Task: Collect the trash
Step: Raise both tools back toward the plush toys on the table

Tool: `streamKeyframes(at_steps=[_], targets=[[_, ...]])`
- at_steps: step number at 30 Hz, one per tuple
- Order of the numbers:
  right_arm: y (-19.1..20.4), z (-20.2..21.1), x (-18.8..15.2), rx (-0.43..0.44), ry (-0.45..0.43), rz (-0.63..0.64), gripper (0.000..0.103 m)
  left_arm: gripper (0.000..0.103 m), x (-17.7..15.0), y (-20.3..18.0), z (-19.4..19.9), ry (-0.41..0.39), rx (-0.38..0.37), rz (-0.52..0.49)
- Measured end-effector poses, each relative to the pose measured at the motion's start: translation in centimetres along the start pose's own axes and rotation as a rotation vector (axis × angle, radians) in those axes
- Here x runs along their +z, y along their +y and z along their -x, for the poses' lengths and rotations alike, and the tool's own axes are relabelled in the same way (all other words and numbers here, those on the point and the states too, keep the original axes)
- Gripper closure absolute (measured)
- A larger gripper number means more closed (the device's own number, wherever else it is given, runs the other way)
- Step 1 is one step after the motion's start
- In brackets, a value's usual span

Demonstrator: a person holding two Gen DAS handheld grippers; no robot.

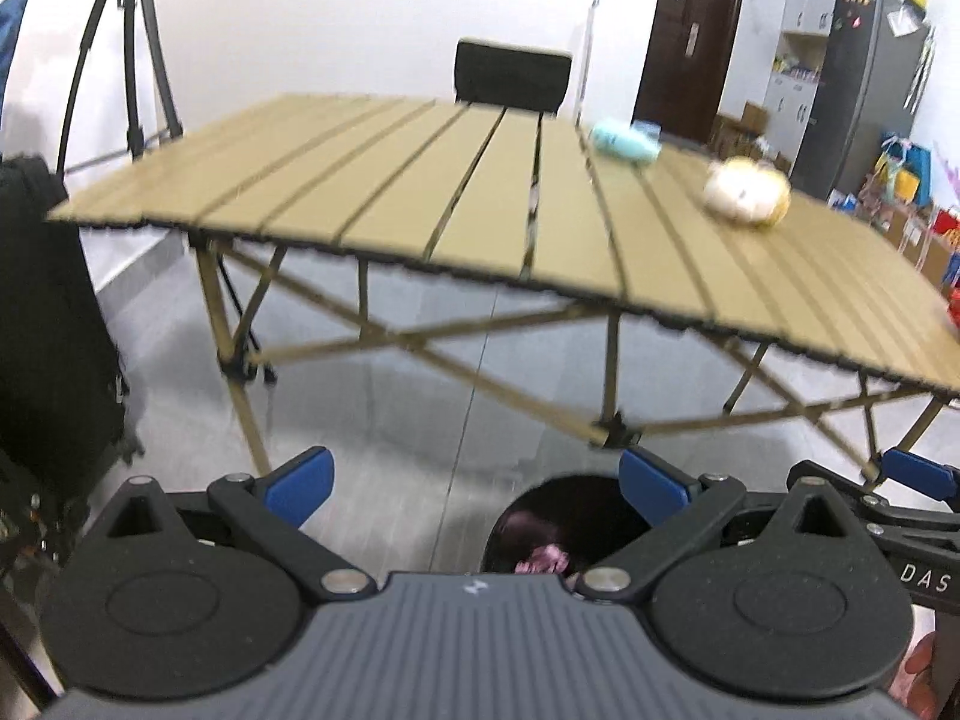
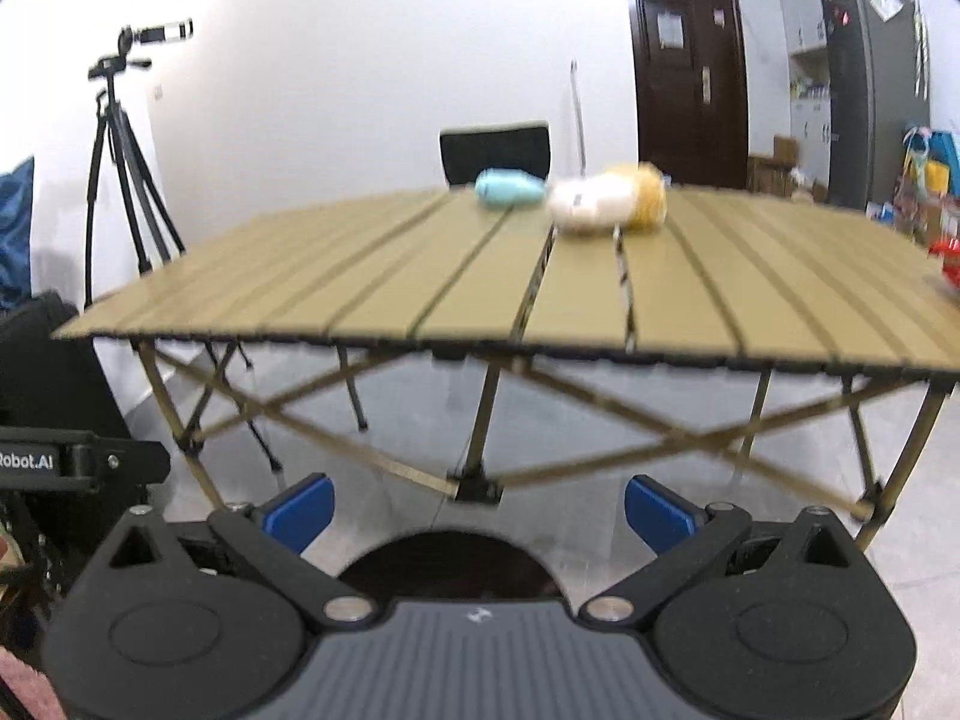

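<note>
Left gripper [image 1: 474,483]: fingers wide, empty, above bin [image 1: 558,525]. Right gripper [image 2: 479,510]: wide, empty. Table [image 2: 360,276]: blue bottle [image 2: 509,189], cream bottle [image 2: 606,199].

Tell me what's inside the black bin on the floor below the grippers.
Something crumpled and pinkish lies inside the black bin. The left gripper body covers the rest of its inside.

Counted one table [image 2: 420,276] at frame centre, with two bottles on it: one blue [image 2: 509,188], one white and yellow [image 2: 606,199], lying touching. Also one red item [image 2: 945,261] at the right edge, kind unclear. Behind, one chair [image 2: 495,151], one tripod [image 2: 120,168] upper left, one door [image 2: 690,72] upper right. Below, one dark bin [image 1: 564,525].
</note>
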State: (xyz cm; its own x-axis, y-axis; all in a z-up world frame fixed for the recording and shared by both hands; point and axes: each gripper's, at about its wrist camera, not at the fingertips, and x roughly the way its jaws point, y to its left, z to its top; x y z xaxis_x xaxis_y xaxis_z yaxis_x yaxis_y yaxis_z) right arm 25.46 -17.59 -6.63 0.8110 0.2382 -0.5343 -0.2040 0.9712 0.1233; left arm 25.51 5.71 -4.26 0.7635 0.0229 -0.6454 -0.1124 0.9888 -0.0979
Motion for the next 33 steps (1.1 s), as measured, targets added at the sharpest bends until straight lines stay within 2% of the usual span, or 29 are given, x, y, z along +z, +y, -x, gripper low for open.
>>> streamKeyframes(at_steps=[10, 16, 18, 20, 26, 33], targets=[[-2.1, 1.4, 4.7, 0.001, -0.173, -0.029, 0.0, 0.0, 4.0, -2.7, 1.1, -0.104, -0.004, 0.0], [-3.8, 0.8, 7.3, -0.001, -0.272, -0.062, 0.0, 0.0, 6.6, -3.7, -0.3, -0.124, -0.006, 0.014], [-4.2, 0.0, 8.0, -0.033, -0.296, -0.064, 0.0, 0.0, 7.4, -4.2, -1.1, -0.131, -0.007, 0.019], [-4.5, -0.8, 8.8, -0.063, -0.309, -0.066, 0.0, 0.0, 8.2, -4.7, -2.0, -0.134, -0.011, 0.027], [-6.8, -4.5, 11.5, -0.053, -0.326, -0.128, 0.0, 0.0, 10.6, -6.1, -5.5, -0.136, -0.013, 0.046], [-8.5, -9.2, 15.1, -0.1, -0.305, -0.161, 0.0, 0.0, 14.0, -7.3, -9.9, -0.141, -0.015, 0.061]])
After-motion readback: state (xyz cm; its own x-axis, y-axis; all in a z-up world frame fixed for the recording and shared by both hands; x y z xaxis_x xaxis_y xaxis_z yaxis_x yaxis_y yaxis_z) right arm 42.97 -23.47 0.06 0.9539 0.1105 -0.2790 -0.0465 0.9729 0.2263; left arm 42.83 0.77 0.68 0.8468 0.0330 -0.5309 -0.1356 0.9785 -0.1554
